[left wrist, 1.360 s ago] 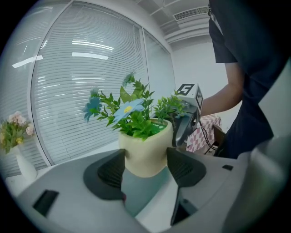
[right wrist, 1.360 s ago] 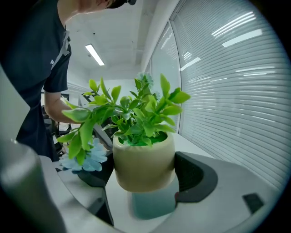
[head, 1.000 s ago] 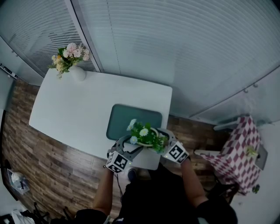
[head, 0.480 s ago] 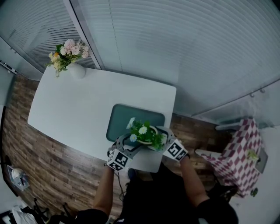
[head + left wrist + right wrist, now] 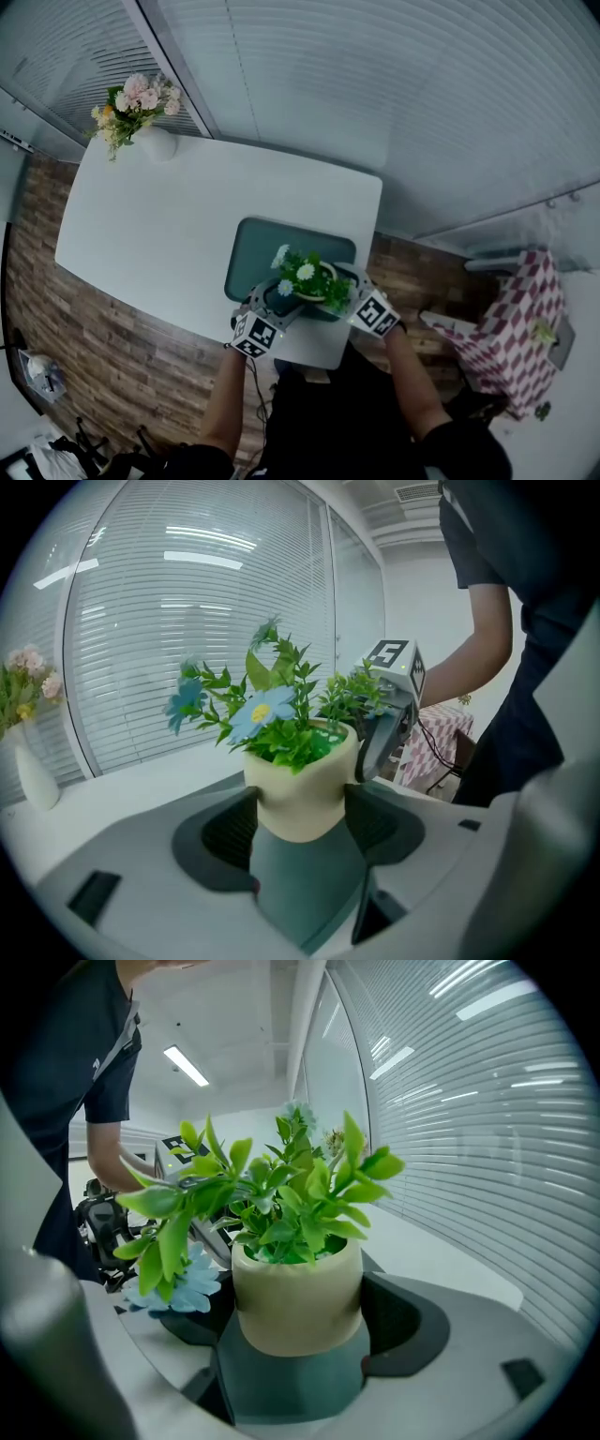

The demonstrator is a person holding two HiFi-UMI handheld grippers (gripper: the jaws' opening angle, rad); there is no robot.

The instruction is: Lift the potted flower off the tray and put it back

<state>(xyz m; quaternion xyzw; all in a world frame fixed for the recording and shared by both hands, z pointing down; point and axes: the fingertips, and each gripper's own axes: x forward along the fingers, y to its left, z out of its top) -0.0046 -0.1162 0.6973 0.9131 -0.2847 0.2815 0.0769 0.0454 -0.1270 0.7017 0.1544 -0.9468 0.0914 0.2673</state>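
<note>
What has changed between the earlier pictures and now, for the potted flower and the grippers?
The potted flower moved a little forward, from over the tray's near edge to over its near part, carried by the left gripper and right gripper together. Nothing was let go: both stay shut on it. Whether it touches the tray cannot be told. The tray, table and vase of flowers kept their places.
</note>
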